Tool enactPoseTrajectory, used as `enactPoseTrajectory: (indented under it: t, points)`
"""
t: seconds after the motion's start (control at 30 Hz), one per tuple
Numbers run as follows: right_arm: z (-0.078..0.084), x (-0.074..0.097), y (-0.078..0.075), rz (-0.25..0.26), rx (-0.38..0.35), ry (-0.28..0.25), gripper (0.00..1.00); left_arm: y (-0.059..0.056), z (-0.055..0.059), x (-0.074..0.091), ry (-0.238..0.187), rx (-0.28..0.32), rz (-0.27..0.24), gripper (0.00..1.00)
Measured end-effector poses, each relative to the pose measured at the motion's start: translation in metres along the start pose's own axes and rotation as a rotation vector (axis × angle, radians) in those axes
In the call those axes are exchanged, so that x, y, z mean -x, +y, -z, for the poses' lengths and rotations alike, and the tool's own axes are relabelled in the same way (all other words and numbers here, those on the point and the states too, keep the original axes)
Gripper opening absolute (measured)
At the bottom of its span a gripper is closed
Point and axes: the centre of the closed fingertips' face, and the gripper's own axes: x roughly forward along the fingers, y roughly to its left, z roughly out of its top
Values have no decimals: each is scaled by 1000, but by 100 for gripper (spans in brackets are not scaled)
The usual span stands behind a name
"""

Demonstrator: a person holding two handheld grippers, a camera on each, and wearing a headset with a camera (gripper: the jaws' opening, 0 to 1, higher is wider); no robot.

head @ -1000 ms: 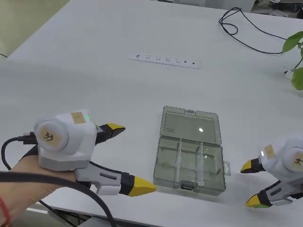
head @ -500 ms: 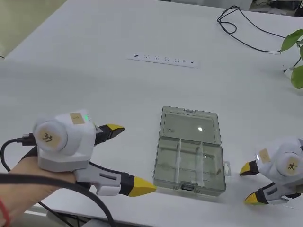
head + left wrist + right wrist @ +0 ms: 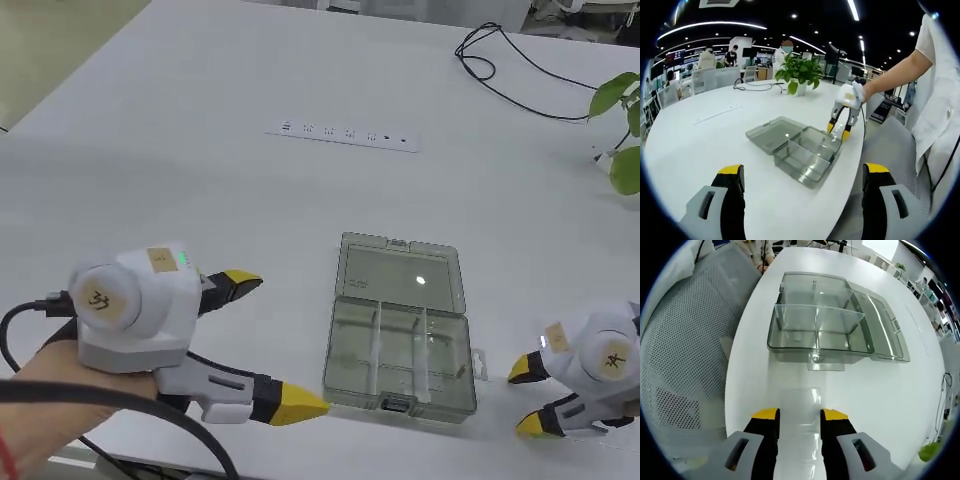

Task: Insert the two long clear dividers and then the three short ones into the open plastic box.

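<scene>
A: Start with the big things; what is under it all?

B: A white table [image 3: 200, 200]; the open plastic box [image 3: 400, 345] rests on it near the front edge, with its lid [image 3: 402, 268] folded back flat on the far side.

A: And the grippers?

B: The left gripper [image 3: 272, 343] hovers left of the box, well apart from it; its jaws are spread wide and hold nothing. The right gripper [image 3: 525, 398] is just off the box's front right corner, near it but not touching; its jaws are drawn in to a narrow gap.

A: Anything in that gap?

B: In the right gripper view a flat clear divider [image 3: 800, 410] sits between the yellow tips, with its edges against both; the jaws are clamped on it, and it points toward the box's side wall.

A: The rest of the table?

B: A green plant [image 3: 622, 130] at the far right edge; a white power strip [image 3: 345, 135] lies well behind the box; a black cable [image 3: 510, 65] loops at the far right corner.

A: Inside the box?

B: Two long clear dividers [image 3: 376, 340] stand upright, side by side, running from the front wall to the hinge side; in the right gripper view a short piece crosses them; how many short ones are seated I cannot tell.
</scene>
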Motion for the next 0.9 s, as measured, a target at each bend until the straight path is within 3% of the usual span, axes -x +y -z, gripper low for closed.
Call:
enactPoseTrajectory:
  t: [0.43,0.6,0.83,0.9]
  points:
    - [-11,36,-15,87,-49,-53,33,4,-2,1,0,-10,4,100]
    - [-24,60,-23,146,-50,-88,33,5,-10,1,-10,-7,4,100]
    - [-49,86,-22,201,-36,-122,33,3,-29,-2,-49,15,16,98]
    - [-54,88,-21,212,-32,-129,33,1,-36,-4,-62,46,21,97]
